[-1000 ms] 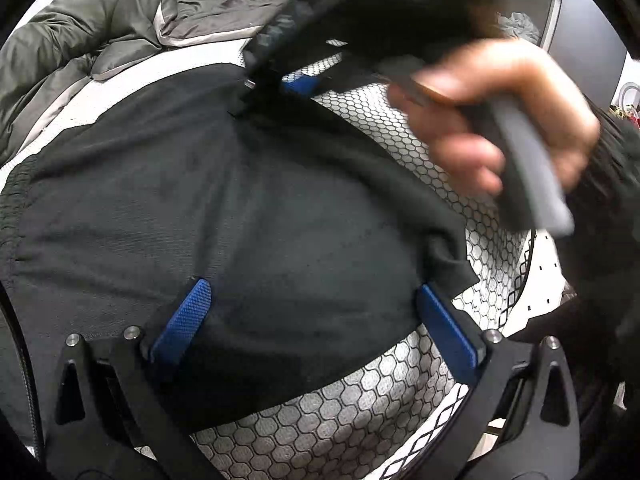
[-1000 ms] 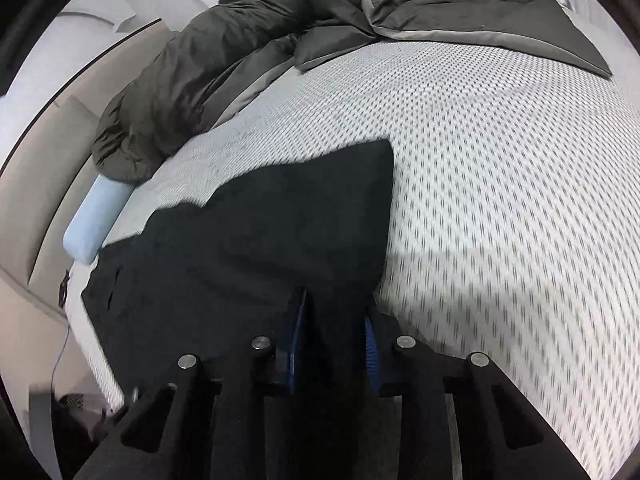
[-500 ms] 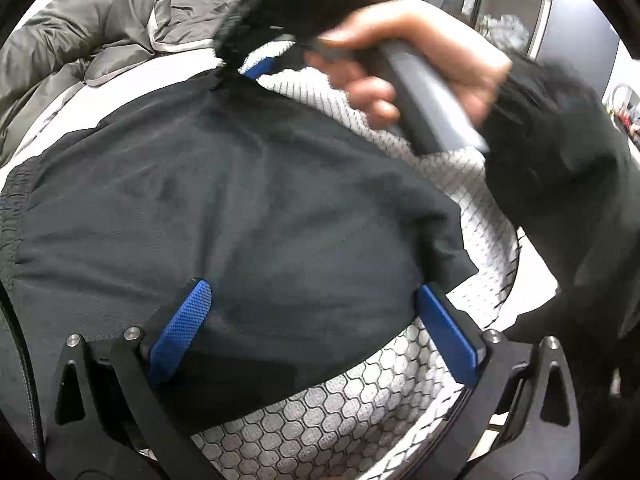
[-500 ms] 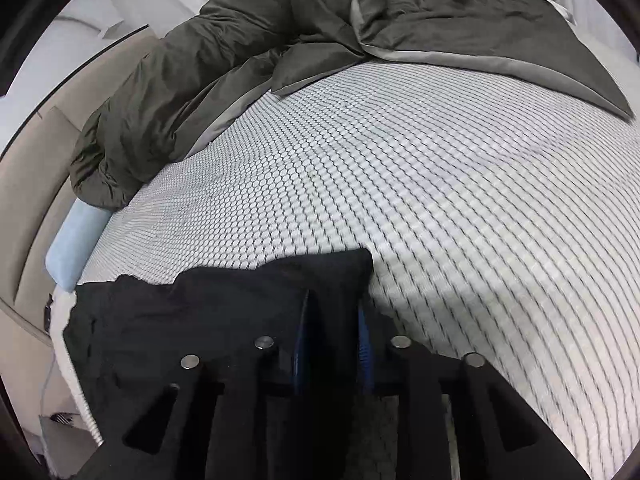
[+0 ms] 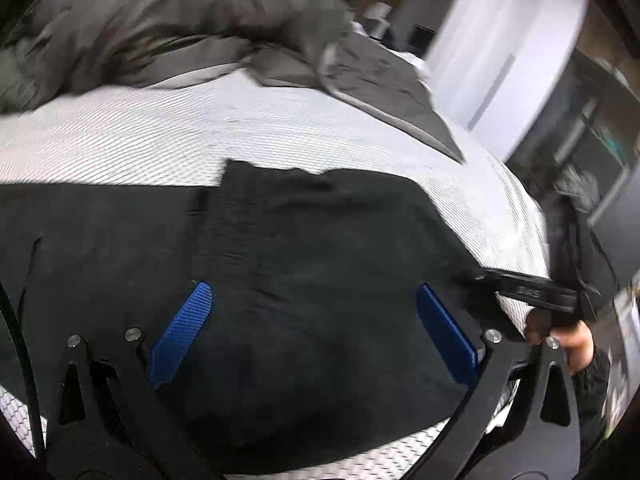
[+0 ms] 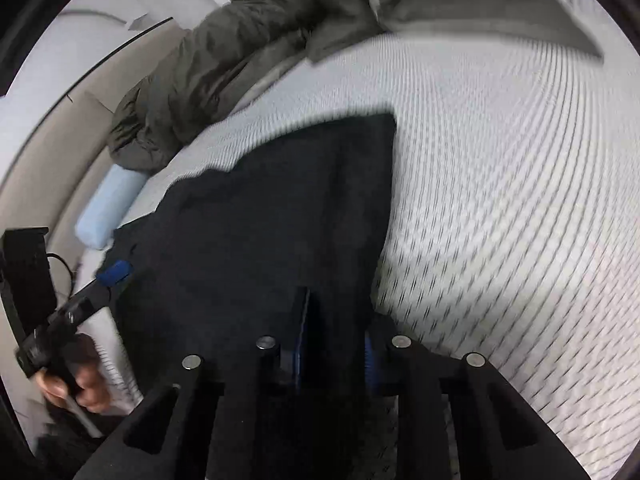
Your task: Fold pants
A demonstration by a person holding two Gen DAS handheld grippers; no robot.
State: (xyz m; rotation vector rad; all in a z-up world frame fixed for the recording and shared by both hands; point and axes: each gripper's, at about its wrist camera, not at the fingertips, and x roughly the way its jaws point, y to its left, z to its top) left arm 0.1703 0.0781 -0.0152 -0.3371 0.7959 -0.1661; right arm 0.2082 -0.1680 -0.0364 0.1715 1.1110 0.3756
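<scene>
Black pants [image 5: 304, 272] lie spread on the white patterned mattress [image 5: 120, 136], partly folded over themselves, with a folded edge across the middle. My left gripper [image 5: 316, 332] is open, its blue pads wide apart just above the pants. My right gripper [image 6: 334, 340] is shut on a fold of the pants [image 6: 280, 220], with black cloth pinched between its blue pads. The right gripper also shows at the right of the left wrist view [image 5: 520, 288], at the pants' edge. The left gripper shows at the lower left of the right wrist view [image 6: 114, 272].
A grey-green duvet [image 5: 168, 28] is bunched at the far side of the bed. A light blue pillow [image 6: 106, 212] lies at the mattress edge by the beige headboard [image 6: 36, 184]. Shelves and a white wall [image 5: 500, 48] stand beyond the bed.
My right gripper has swung the pants' fold from the far side back toward the near right edge. My left gripper has lifted and tilted up, still open.
</scene>
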